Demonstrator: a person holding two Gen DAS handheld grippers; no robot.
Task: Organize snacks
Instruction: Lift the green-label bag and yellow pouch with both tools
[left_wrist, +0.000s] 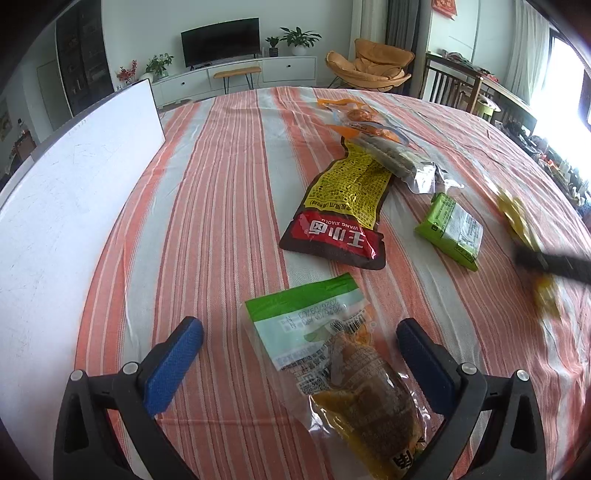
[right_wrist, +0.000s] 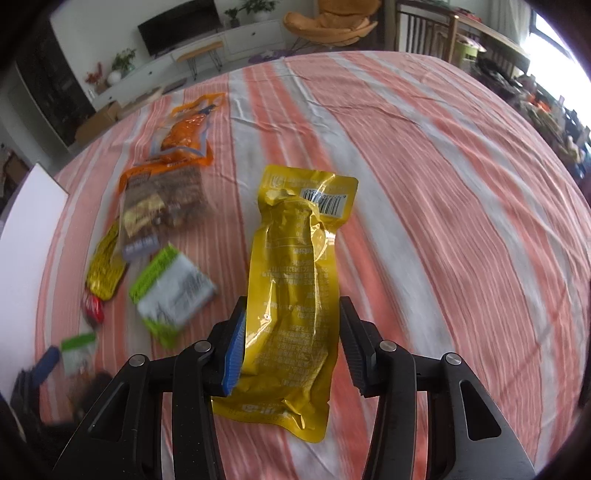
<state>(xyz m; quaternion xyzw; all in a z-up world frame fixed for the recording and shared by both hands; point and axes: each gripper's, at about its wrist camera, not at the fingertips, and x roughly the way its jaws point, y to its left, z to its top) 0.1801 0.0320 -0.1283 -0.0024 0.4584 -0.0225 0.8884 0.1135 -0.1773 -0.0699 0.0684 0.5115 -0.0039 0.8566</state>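
yellow foil snack pack (right_wrist: 291, 295), crinkly, barcode at its far end, is pinched between the right gripper (right_wrist: 291, 347) pads. five other packs lie beyond on the striped cloth (right_wrist: 424, 184). the left gripper (left_wrist: 299, 362) is spread wide, a clear green-topped pack (left_wrist: 332, 369) lying untouched between its jaws.

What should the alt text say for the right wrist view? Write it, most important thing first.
The right tool is clamped on a yellow snack packet above a striped tablecloth. To its left lie a green-and-white packet, a clear bag of brown snacks and an orange packet.
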